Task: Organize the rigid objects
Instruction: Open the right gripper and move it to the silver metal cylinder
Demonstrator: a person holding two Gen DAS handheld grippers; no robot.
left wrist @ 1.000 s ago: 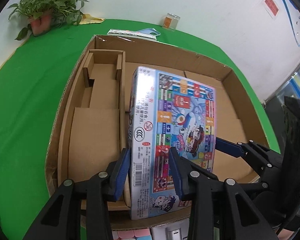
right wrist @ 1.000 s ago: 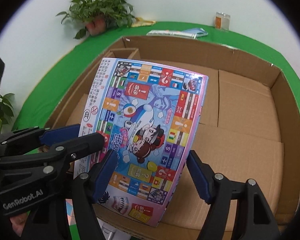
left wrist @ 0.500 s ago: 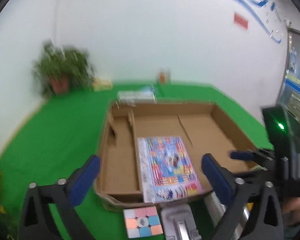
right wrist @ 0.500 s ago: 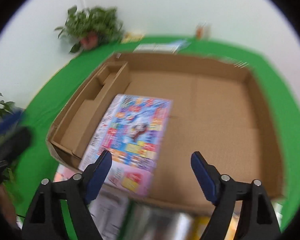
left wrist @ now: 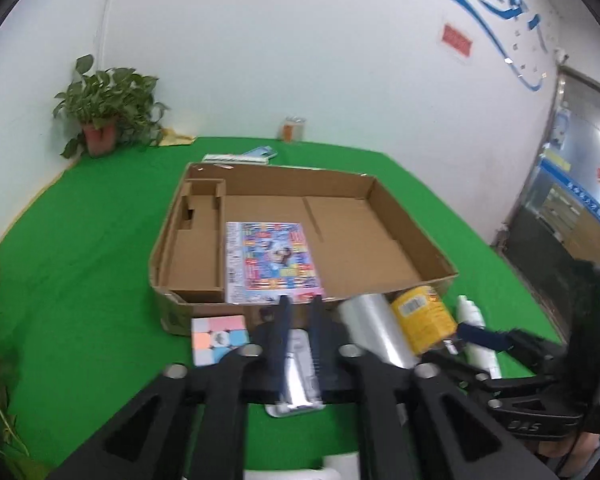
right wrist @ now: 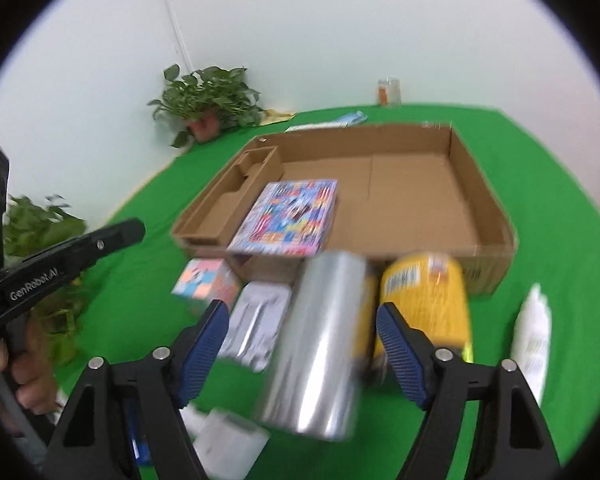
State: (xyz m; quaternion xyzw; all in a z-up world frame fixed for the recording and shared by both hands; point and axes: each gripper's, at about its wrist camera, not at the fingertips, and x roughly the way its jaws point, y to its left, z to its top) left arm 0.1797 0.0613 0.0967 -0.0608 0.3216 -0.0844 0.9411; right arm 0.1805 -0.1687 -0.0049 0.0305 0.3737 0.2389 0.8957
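likely next, the clear film roll [right wrist: 320, 344] lies on the green table [right wrist: 560, 240] just outside the cardboard tray [right wrist: 484, 200], beside the yellow can [right wrist: 428, 300]; it looks light, stiff and slick, best pinched across its middle. left gripper [left wrist: 300, 320], jaws just narrowed on nothing, hangs over a silvery packet [left wrist: 296, 364], while right gripper [right wrist: 304, 344] points downward, jaws apart astride the roll, not pressing.

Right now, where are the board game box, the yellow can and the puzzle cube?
board game box [left wrist: 274, 262], left wrist view, centre of its printed top face
yellow can [right wrist: 426, 308], right wrist view, middle of its side wall
puzzle cube [left wrist: 218, 338], left wrist view, middle of its top face
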